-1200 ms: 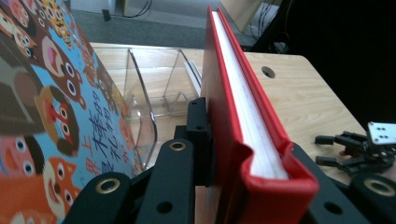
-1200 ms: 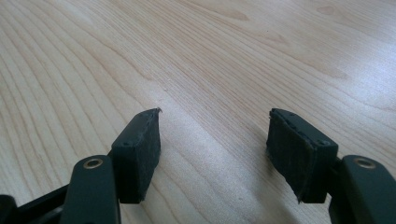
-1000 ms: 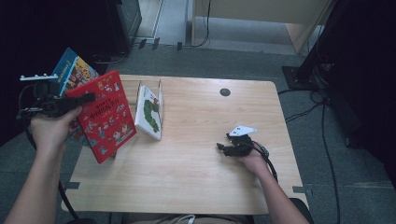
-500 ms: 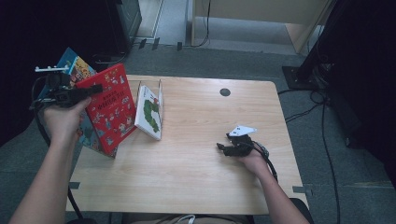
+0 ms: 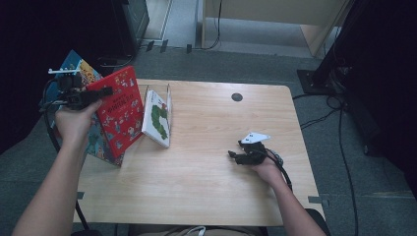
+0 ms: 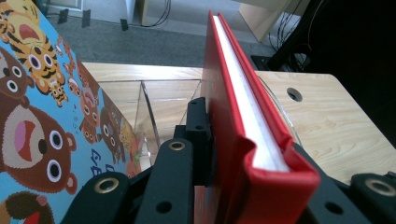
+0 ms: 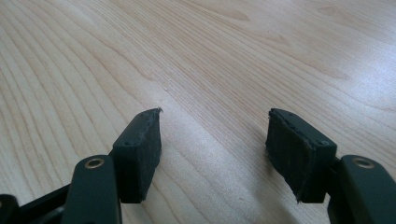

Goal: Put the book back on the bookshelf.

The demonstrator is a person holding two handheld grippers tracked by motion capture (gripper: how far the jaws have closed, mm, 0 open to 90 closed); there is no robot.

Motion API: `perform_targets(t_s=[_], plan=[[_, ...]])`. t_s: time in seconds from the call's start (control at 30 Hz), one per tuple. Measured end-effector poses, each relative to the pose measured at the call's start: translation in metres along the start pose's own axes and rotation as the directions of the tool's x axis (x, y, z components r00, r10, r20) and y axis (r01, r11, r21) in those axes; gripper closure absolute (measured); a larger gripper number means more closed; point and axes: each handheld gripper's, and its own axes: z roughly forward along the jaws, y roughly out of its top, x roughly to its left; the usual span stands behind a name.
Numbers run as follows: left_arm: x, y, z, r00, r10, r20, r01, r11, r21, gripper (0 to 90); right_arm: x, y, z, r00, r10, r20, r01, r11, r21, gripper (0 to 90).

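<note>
The red book (image 5: 119, 110) is pinched near one top corner by the left gripper (image 5: 101, 92), its cover and pages seen edge-on between the black jaws in the left gripper view (image 6: 252, 135). It is held upright and tilted, above the left edge of the tabletop (image 5: 206, 191), with a blue picture book (image 6: 42, 116) standing just beside the gripper on its outer side. Ahead of the gripper and slightly to its inner side a clear book rack (image 5: 157, 93) is seen, and a white book with a green caterpillar (image 5: 158, 120) leans in it.

Because the book is gripped at a corner only, most of its weight hangs away from the jaws; it is judged that the book could pivot or slip in the grip if it is swung quickly. A free slot in the rack appears narrow, so the lower edge could be caught on a clear divider or knocked against the caterpillar book, and the light rack might be pushed or tipped. The blue book, being so close, could be dragged or toppled.

The right gripper (image 5: 234, 156) is rested on the tabletop well apart from the rack, its jaws spread with nothing between them (image 7: 212, 140), so the rack is not being steadied.
</note>
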Motion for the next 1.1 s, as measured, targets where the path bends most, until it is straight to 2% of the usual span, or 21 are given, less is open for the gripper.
perform_targets(t_s=[0.23,0.4,0.5,0.57,0.73,0.77,0.87,1.0,1.1], plan=[[-0.002,0.006,-0.002,0.9999,0.011,0.004,-0.011,0.9968,0.079,77.1,0.000,0.000,0.000,1.0000,-0.002,0.000,0.002,1.000,0.000,35.5],[-0.002,0.011,-0.004,0.9997,0.024,0.001,-0.024,0.9882,0.151,76.5,0.000,0.000,0.000,1.0000,0.000,-0.001,0.000,1.000,0.001,35.6],[-0.002,0.013,-0.006,0.9993,0.037,0.004,-0.037,0.9810,0.190,76.4,0.000,0.000,0.000,1.0000,0.000,-0.001,0.000,1.000,0.001,35.6],[0.000,0.014,-0.006,0.9997,0.023,0.010,-0.024,0.9766,0.214,76.2,0.000,0.000,0.000,1.0000,-0.002,-0.001,0.002,1.000,0.000,35.6],[-0.002,0.018,-0.005,0.9990,0.044,-0.006,-0.040,0.9547,0.295,76.6,0.000,0.000,0.001,1.0000,-0.001,-0.001,0.001,1.000,-0.004,36.7],[-0.001,0.018,-0.005,0.9994,0.034,0.003,-0.033,0.9520,0.304,76.7,0.000,0.000,0.001,1.0000,-0.001,-0.001,0.001,1.000,-0.004,36.7],[0.001,0.019,-0.004,0.9989,0.040,-0.024,-0.030,0.9465,0.321,77.0,0.000,0.000,0.001,1.0000,-0.001,-0.001,0.001,1.000,-0.003,36.7],[0.003,0.020,-0.003,0.9991,0.031,-0.028,-0.020,0.9390,0.343,76.9,0.000,0.000,0.001,1.0000,-0.002,-0.001,0.002,1.000,-0.004,36.7],[0.002,0.023,-0.003,0.9995,0.019,-0.026,-0.008,0.9268,0.376,76.8,0.000,0.000,0.001,1.0000,-0.002,-0.001,0.002,1.000,-0.004,36.7]])
